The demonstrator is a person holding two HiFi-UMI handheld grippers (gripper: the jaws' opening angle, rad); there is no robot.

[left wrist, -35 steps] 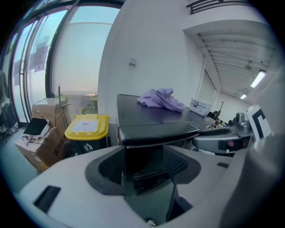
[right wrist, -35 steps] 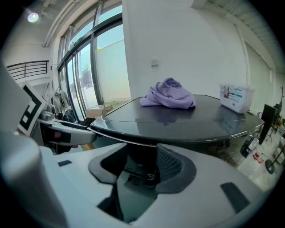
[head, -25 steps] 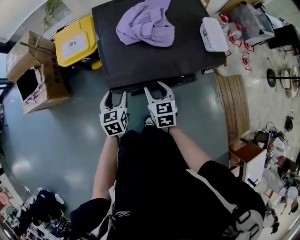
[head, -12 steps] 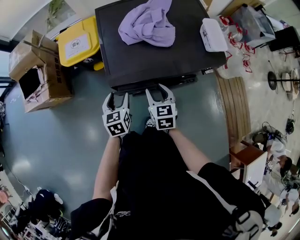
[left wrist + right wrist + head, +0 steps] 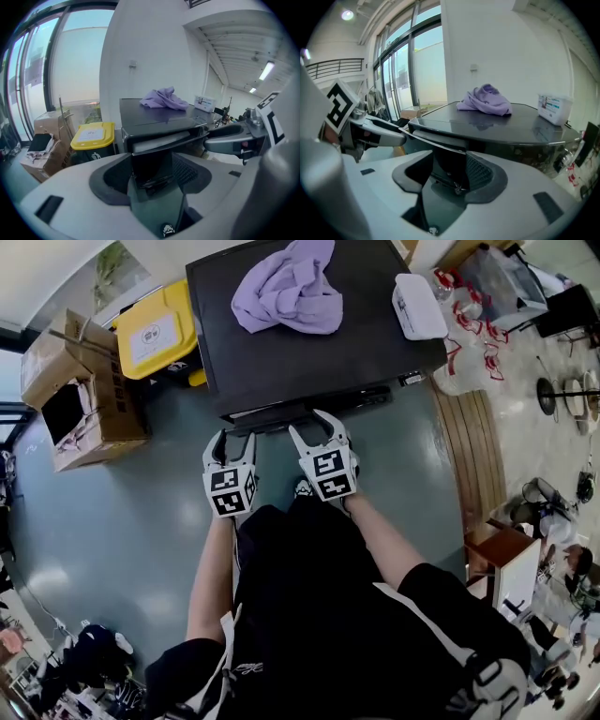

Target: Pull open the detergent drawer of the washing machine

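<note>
Head view has both tools just ahead of the person's knees. The right gripper (image 5: 316, 425) has just been spreading its jaws, and the right gripper view shows them well apart, with the pads pressing on nothing. The left gripper (image 5: 232, 439) sits just beside it, likewise parted and empty.

I judge that the wider jaws leave the tool free rather than clamped, so any pull on the drawer needs a fresh hold first.

The detergent drawer (image 5: 438, 141) lies directly ahead of both tools, at the top of the front of the washing machine (image 5: 356, 343), just under its lid edge. It seems to stand slightly proud of the front, so it looks partly out rather than fully open, though I cannot be sure. Its pale face crosses just above the gap of each gripper. The left tool faces its middle and the right tool faces its end. The tips are near the drawer but apart from it.

Farther back, a purple cloth (image 5: 286, 287) and a white box (image 5: 419, 306) rest on the dark lid. A yellow bin (image 5: 155, 329) stands beyond the machine's left side.
</note>
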